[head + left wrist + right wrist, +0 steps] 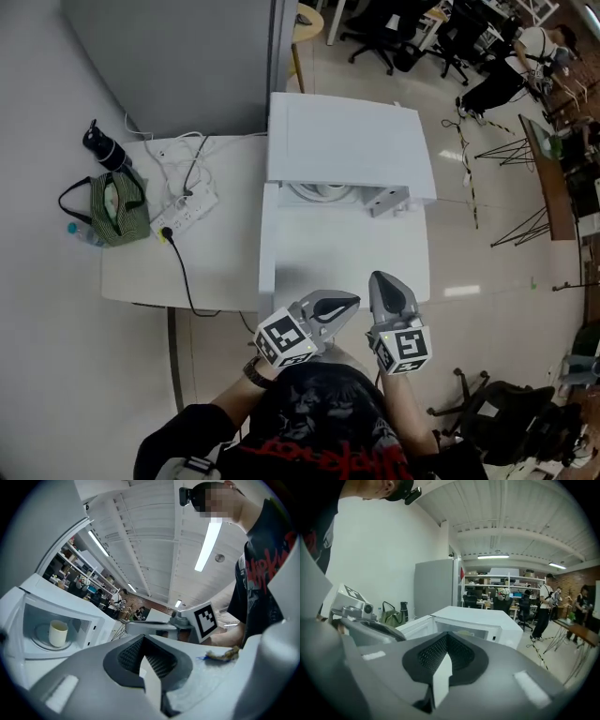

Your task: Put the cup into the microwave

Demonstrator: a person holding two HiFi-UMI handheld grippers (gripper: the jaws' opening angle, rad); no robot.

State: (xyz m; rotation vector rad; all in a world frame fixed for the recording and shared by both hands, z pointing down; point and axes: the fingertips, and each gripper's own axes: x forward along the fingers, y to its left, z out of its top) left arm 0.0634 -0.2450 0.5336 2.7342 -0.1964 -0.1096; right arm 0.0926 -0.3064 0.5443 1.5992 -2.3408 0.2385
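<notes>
The cream cup point(58, 633) stands upright on the glass turntable inside the white microwave point(347, 141), whose door point(268, 246) is swung open at the left. In the head view the microwave's top hides the cup, and only the turntable's rim point(314, 194) shows. My left gripper point(349, 302) and right gripper point(382, 279) are side by side near the front edge of the white table point(375, 239), well short of the microwave. Both have their jaws shut with nothing between them. The left gripper point(143, 639) points across toward the right one, and the right gripper point(447, 637) faces the open microwave point(473, 620).
A lower white side table point(220, 272) to the left carries a power strip point(187, 214) with cables, a green bag point(117, 208) and a black bottle point(103, 145). A grey cabinet point(187, 56) stands behind it. Tripods point(520, 230) and office chairs point(506, 412) stand on the floor at the right.
</notes>
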